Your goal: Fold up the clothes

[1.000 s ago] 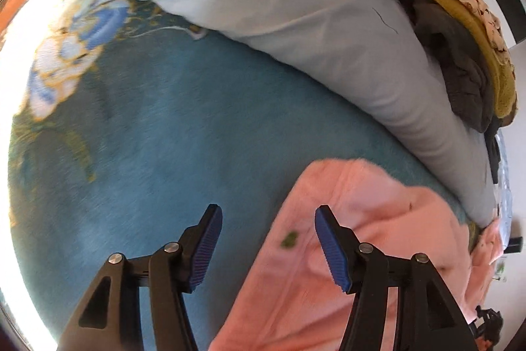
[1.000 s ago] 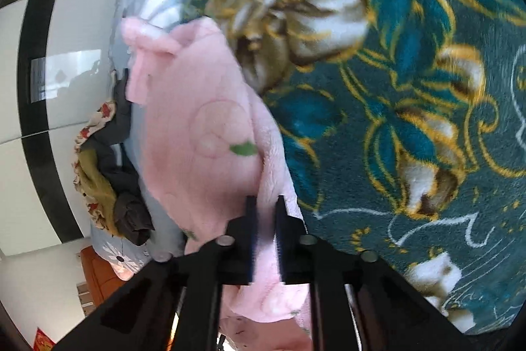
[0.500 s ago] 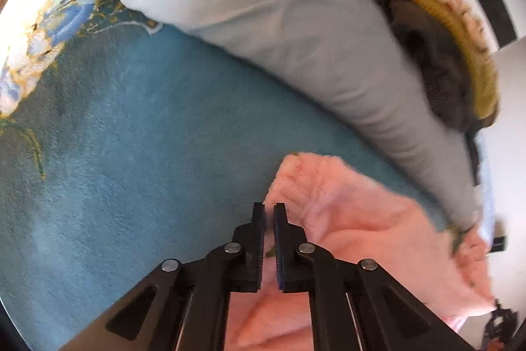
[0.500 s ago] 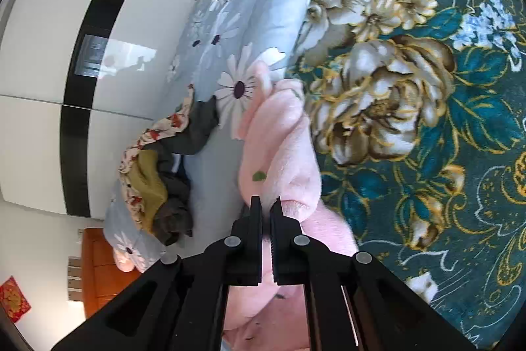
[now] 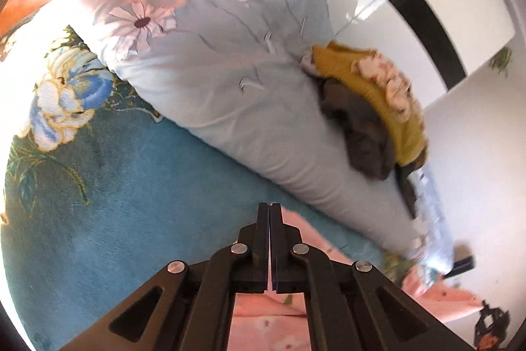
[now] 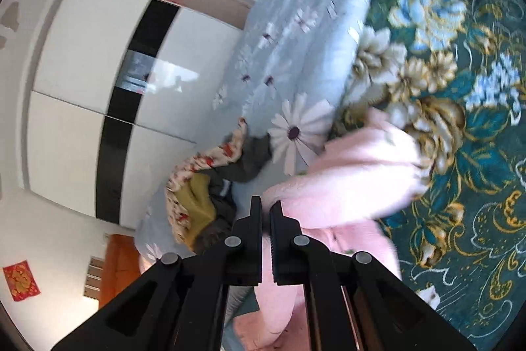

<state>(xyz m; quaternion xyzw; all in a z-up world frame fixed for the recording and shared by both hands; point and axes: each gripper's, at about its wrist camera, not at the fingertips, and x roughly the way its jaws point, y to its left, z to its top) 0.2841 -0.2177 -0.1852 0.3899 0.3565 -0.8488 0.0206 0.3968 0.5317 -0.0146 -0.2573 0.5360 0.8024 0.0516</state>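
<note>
A fluffy pink garment hangs lifted over the teal flowered blanket. My right gripper is shut on its near edge, and pink cloth shows between the fingers. In the left wrist view the same pink garment sags below and to the right of my left gripper. That gripper's jaws are pressed together on the garment's edge, and the pinched part is mostly hidden under the fingers. The teal blanket lies beneath.
A pale blue daisy-print duvet lies bunched along the bed. A pile of clothes, yellow, grey and floral, sits on it, seen too as the pile. A white wardrobe with a black stripe stands beyond.
My left gripper went from open to shut on the pink garment's edge, then rose. My right gripper lifted its edge higher, and both views tipped up toward the duvet and wardrobe.
</note>
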